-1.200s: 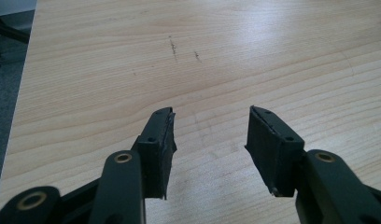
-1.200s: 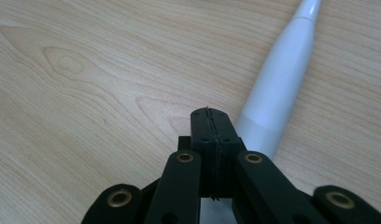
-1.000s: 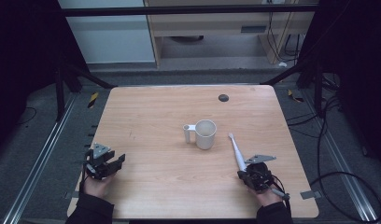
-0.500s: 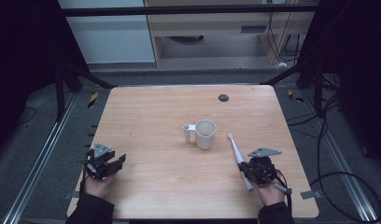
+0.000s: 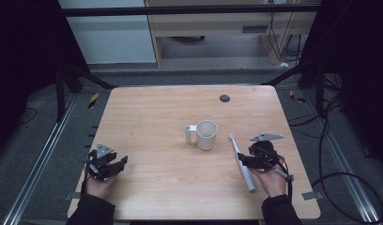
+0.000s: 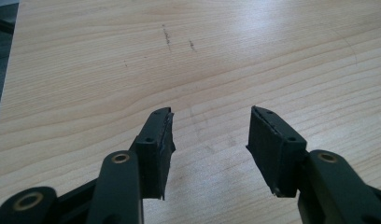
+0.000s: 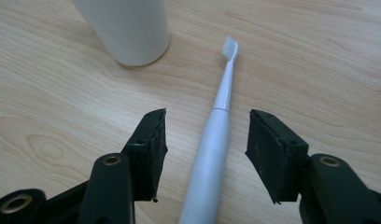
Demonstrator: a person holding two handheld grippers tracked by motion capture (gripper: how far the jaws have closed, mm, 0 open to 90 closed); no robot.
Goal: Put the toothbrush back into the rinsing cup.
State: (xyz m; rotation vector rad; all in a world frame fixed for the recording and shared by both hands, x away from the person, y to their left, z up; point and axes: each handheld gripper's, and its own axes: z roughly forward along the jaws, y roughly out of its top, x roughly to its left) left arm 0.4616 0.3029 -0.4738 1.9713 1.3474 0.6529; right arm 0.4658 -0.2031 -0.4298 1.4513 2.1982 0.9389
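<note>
The toothbrush (image 7: 212, 135) lies flat on the table (image 5: 152, 117), just to the right of the white mug (image 5: 206, 135) and apart from it. Its long axis runs away from the person: the bristle head points toward the far edge, near the mug's base, and the thick handle end points back toward the person's right hand. The right tongs (image 7: 205, 140) hang just over the handle, astride it; their jaws have just been opening and stand spread, the handle between them with neither pad pressing on it. The brush lies straight along their line of sight. The left tongs (image 6: 209, 135), also spread and holding nothing, hover over bare wood well apart at the table's left, so the right hand is much the nearer.
</note>
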